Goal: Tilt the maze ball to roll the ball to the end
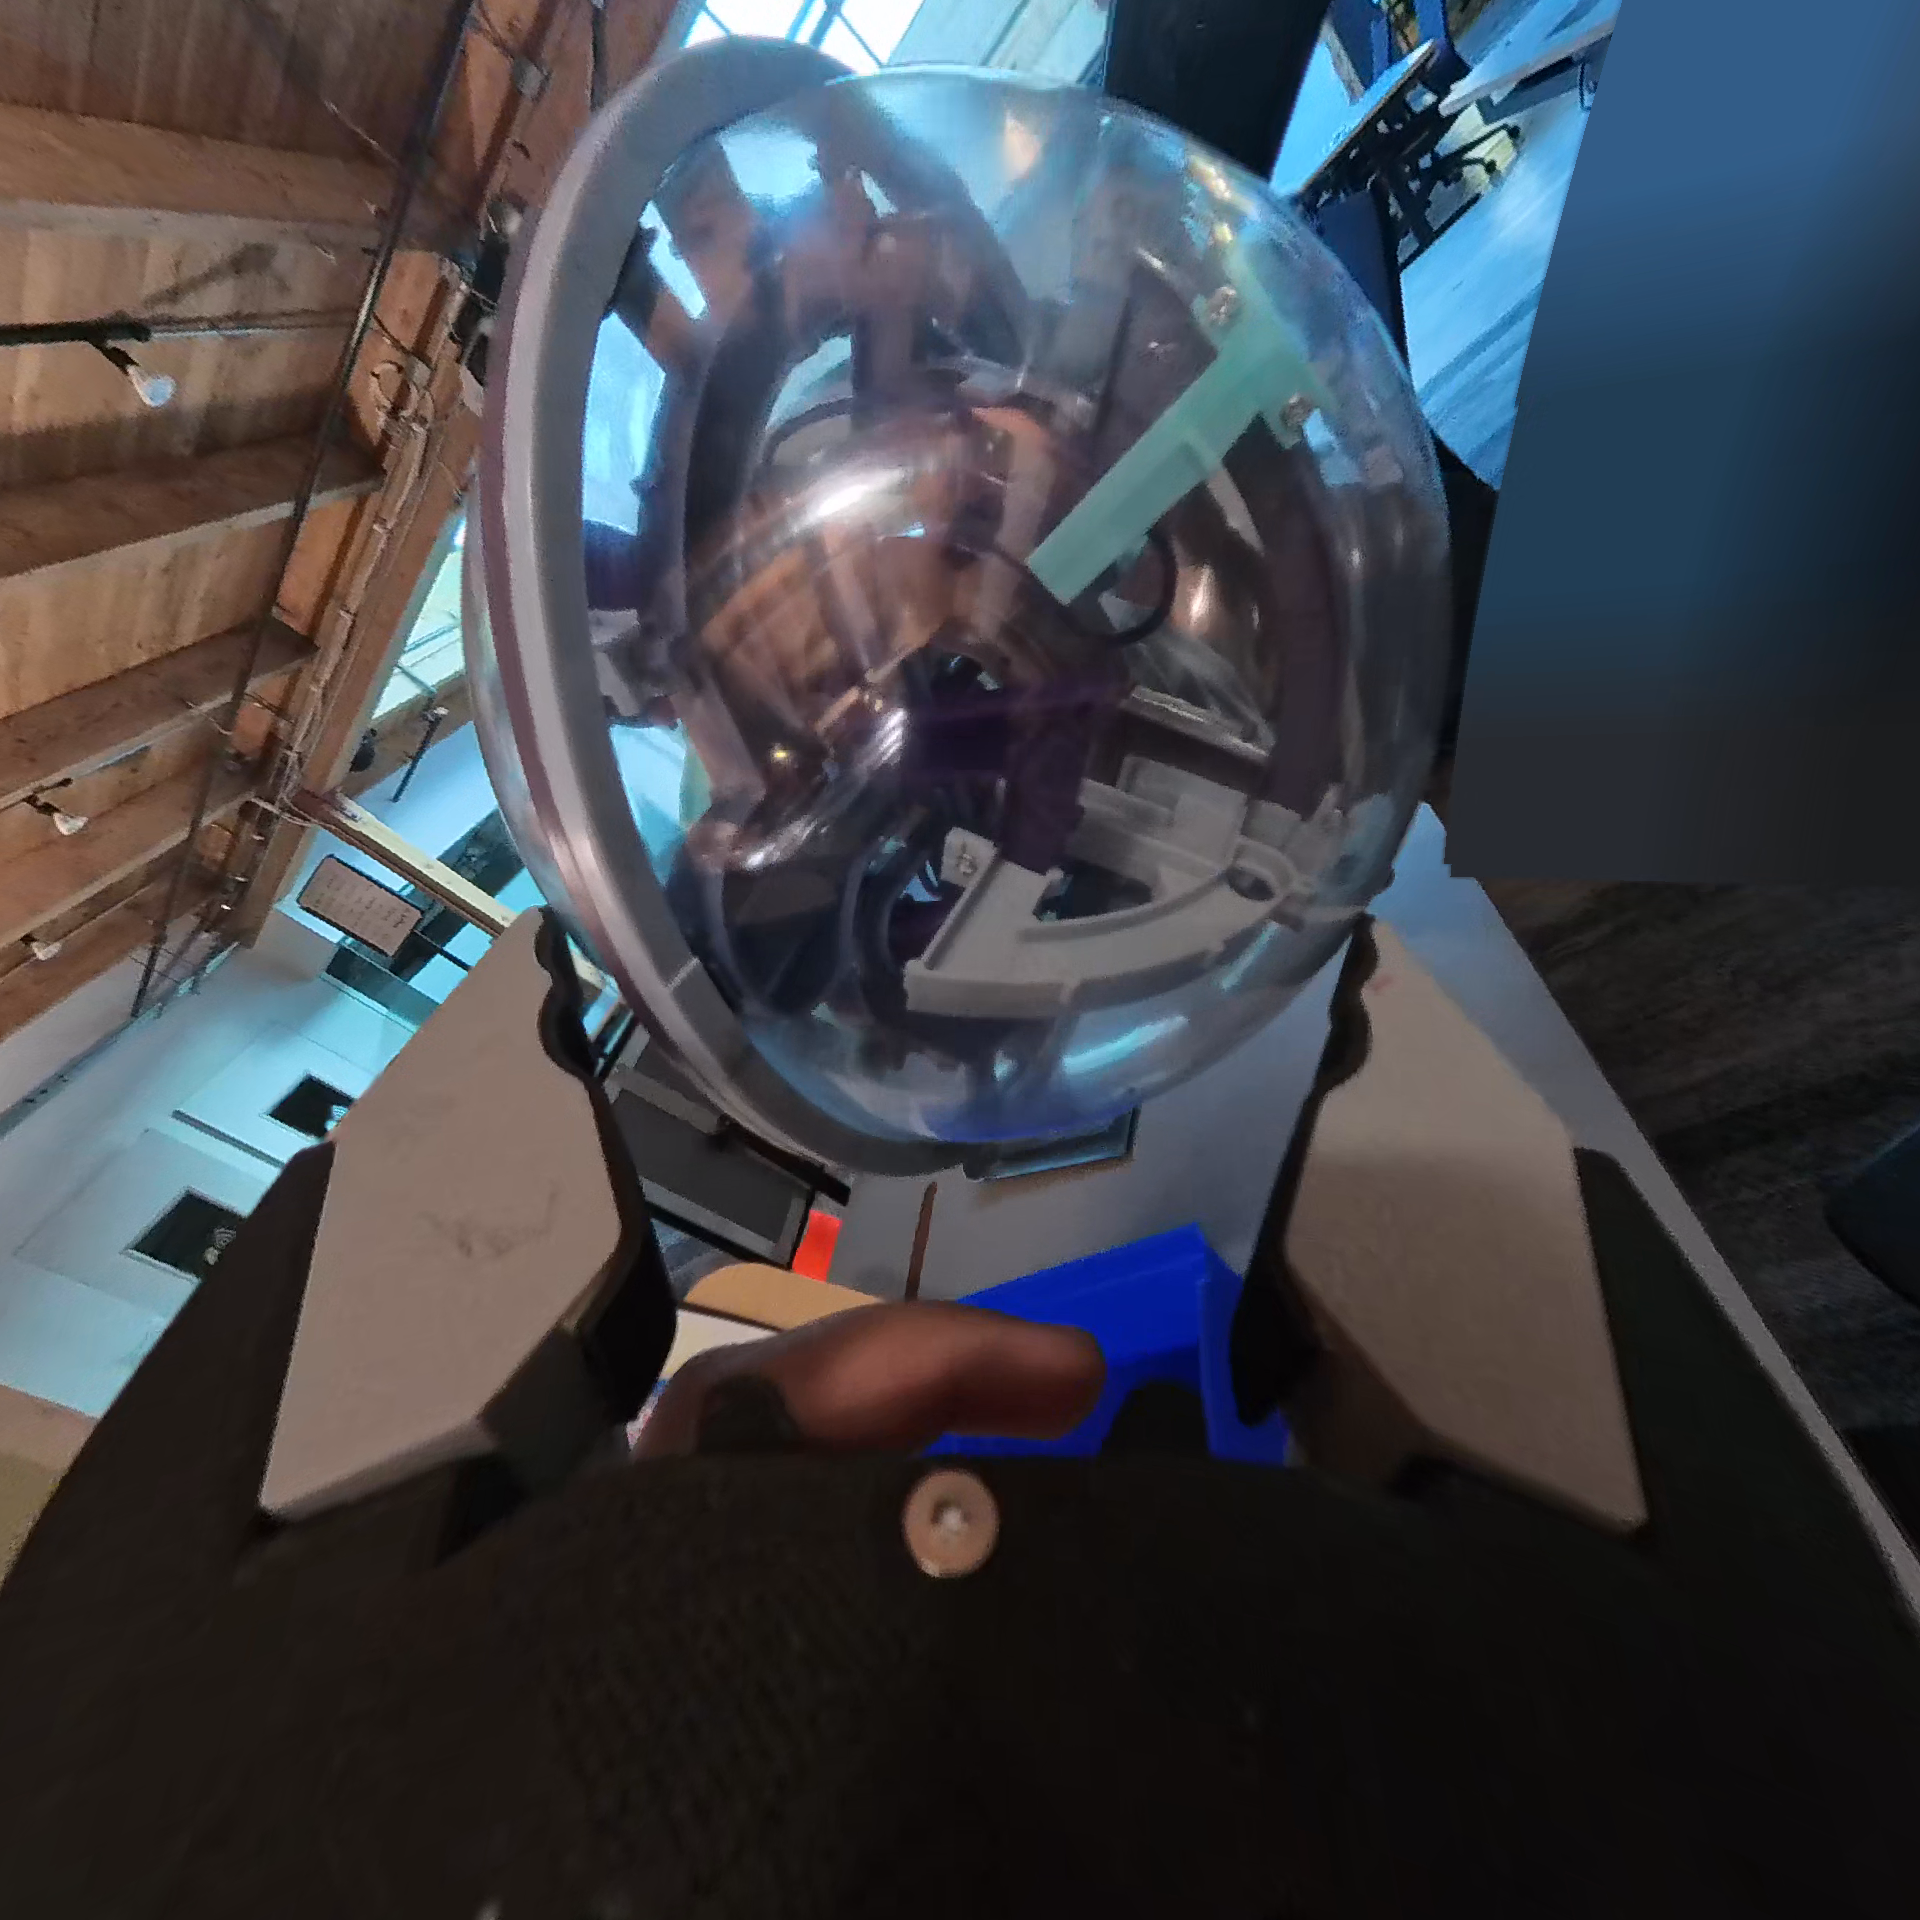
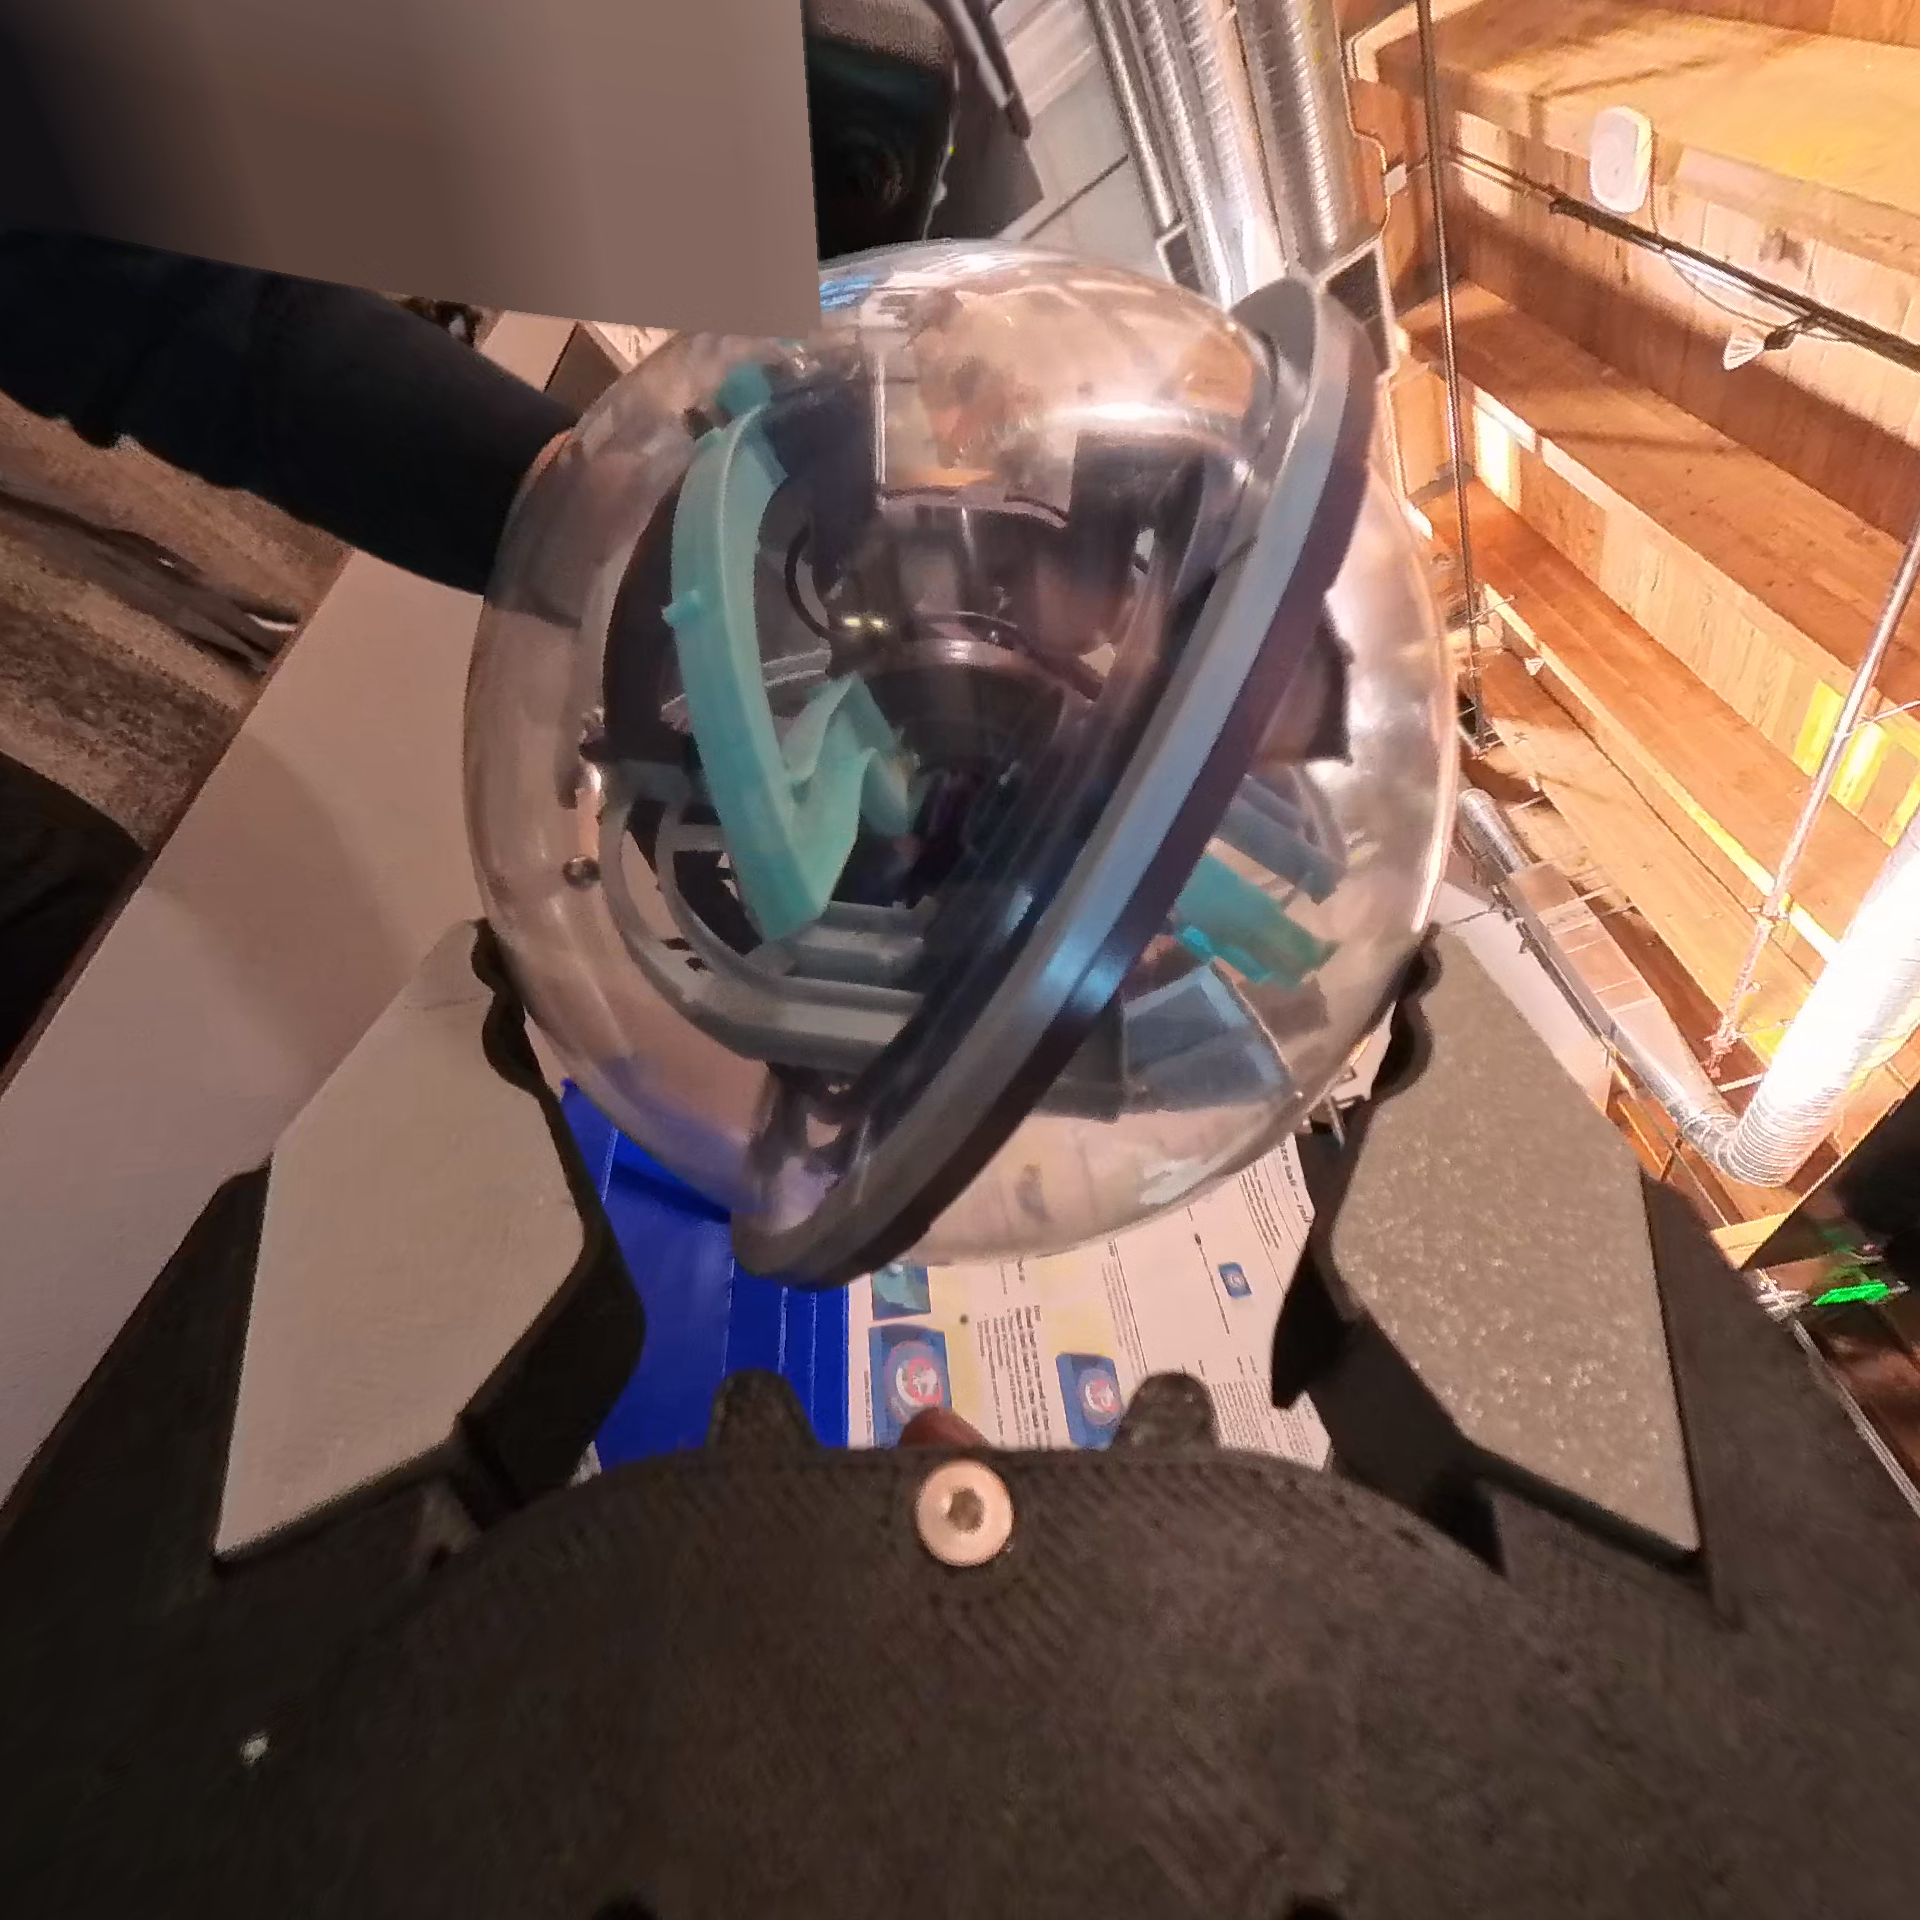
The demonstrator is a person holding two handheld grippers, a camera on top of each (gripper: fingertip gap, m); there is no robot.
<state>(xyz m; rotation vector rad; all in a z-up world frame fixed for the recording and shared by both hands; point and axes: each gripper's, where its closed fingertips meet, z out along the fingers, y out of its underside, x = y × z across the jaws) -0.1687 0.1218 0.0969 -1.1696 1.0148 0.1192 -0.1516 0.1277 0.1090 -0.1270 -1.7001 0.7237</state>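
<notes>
The maze ball (image 1: 966, 582) is a clear plastic sphere with a grey ring around its middle and grey, teal and purple tracks inside. It is lifted in the air and tilted. In the left wrist view it sits between my left gripper's (image 1: 954, 956) fingertips, which press on its lower sides. In the right wrist view the maze ball (image 2: 935, 748) sits the same way in my right gripper (image 2: 951, 982), with both pads against the shell. I cannot pick out the small ball inside among the tracks.
A blue bin (image 2: 717, 1299) and a printed sheet (image 2: 1143, 1330) lie below on a white table (image 2: 208, 831). A person's black sleeve (image 2: 260, 416) reaches in behind the sphere. A finger (image 1: 883, 1371) shows by the left gripper's base. Wooden ceiling beams (image 1: 156, 571) are above.
</notes>
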